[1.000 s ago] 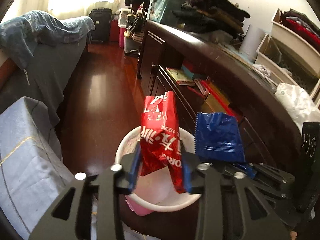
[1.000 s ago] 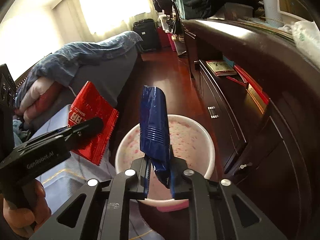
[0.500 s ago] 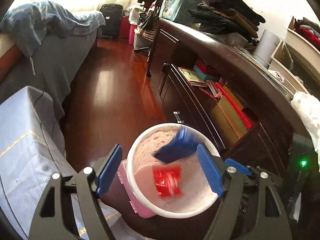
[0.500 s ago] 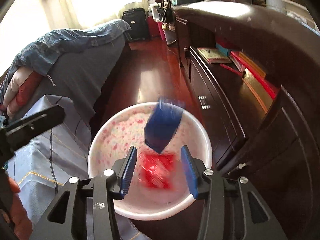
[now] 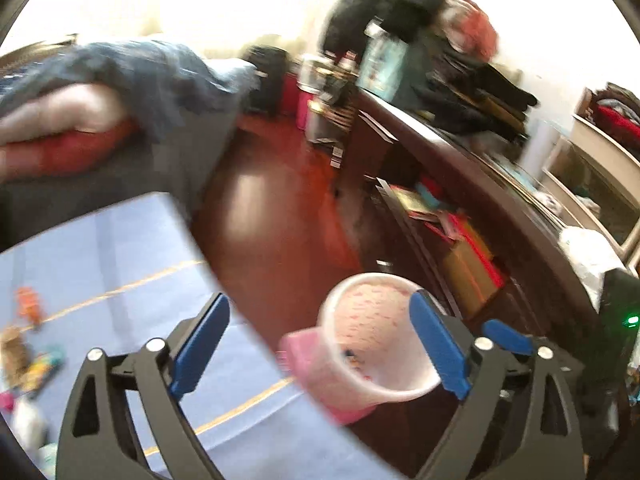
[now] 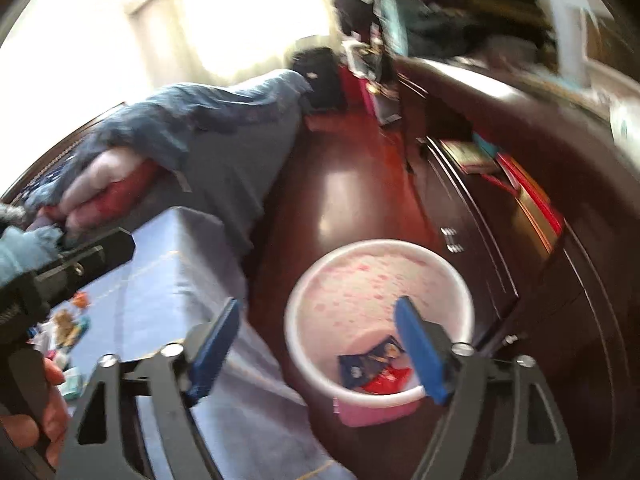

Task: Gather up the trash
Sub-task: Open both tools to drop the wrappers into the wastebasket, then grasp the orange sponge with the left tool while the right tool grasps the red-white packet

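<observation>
A white bin liner with pink specks lines the pink trash bin [image 6: 360, 292] on the dark wood floor. At its bottom lie a blue wrapper [image 6: 366, 362] and a red wrapper [image 6: 386, 382]. My right gripper [image 6: 316, 348] hangs above the bin's left edge, its jaws opening wide with nothing between them. My left gripper [image 5: 318, 346] is also opening and holds nothing; the bin [image 5: 368, 320] shows just behind its right finger. Several small pieces of trash [image 6: 68, 328] lie on the blue bed sheet [image 5: 120, 264]; the same trash [image 5: 24, 336] sits at that view's left edge.
A dark wooden cabinet [image 6: 500, 240] with books on its shelf runs along the right, close to the bin. A bed with a blue blanket [image 5: 152, 80] fills the left. A hand [image 6: 48, 412] holds the left gripper's handle. Both views are motion-blurred.
Both wrappers have dropped from the jaws into the bin. Both grippers opened wide, rose and swung left, bringing the bed sheet and its scattered trash into view.
</observation>
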A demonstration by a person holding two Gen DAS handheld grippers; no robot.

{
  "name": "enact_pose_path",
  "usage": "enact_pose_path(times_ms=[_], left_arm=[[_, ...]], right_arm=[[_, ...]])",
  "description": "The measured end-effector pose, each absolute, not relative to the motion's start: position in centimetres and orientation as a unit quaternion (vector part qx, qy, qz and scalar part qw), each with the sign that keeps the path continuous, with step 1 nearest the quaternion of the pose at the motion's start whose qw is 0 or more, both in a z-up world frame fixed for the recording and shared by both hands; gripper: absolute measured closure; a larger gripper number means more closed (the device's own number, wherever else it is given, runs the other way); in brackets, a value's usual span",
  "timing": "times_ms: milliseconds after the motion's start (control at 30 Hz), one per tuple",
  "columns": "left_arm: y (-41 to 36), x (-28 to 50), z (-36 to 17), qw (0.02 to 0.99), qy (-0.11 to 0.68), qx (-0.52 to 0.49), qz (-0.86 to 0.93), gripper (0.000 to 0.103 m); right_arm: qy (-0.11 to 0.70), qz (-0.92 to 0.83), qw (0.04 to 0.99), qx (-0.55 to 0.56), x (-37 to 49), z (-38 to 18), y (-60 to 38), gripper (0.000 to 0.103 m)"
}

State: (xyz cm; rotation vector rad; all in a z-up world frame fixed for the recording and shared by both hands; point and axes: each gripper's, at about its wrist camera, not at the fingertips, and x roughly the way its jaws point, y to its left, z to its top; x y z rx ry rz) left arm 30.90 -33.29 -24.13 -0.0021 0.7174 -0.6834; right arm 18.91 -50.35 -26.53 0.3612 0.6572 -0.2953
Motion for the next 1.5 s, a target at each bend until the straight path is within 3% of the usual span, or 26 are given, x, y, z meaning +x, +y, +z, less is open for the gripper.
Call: enact_pose_path(times_ms=[167, 567, 800, 1100, 1200, 1367, 1500], left_arm=[[-24.9, 29.5, -22.3, 0.916, 0.325, -0.012, -0.236, 0.004], [-3.1, 26.9, -21.8, 0.945, 0.319, -0.067, -0.012, 0.004], [8.0, 27.9, -24.1, 0.937, 0.332, -0.076, 0.079, 0.004], [13.7, 33.8, -29.7, 0.915, 0.386, -0.071, 0.091, 0.006], [14.4, 35.1, -30.9, 0.912, 0.395, -0.072, 0.087, 0.015], [15.0, 35.9, -31.9, 0.904, 0.412, -0.086, 0.072, 0.067], [16.2, 34.3, -31.1, 0.912, 0.391, -0.094, 0.079, 0.068]], right_arm=[[0.306, -0.082, 0.939, 0.133, 18.9, -23.5, -43.4, 0.007], [0.312, 0.076, 0.944, 0.071, 20.1, -20.9, -28.8, 0.005], [0.332, 0.165, 0.928, 0.019, 20.7, -21.5, -18.9, 0.005], [0.352, 0.201, 0.914, -0.025, 22.7, -22.8, -11.1, 0.005], [0.359, 0.204, 0.911, -0.027, 23.6, -23.1, -9.7, 0.005], [0.357, 0.210, 0.910, -0.028, 26.0, -23.2, -6.8, 0.005], [0.365, 0.211, 0.907, -0.021, 28.9, -23.4, -4.4, 0.005]])
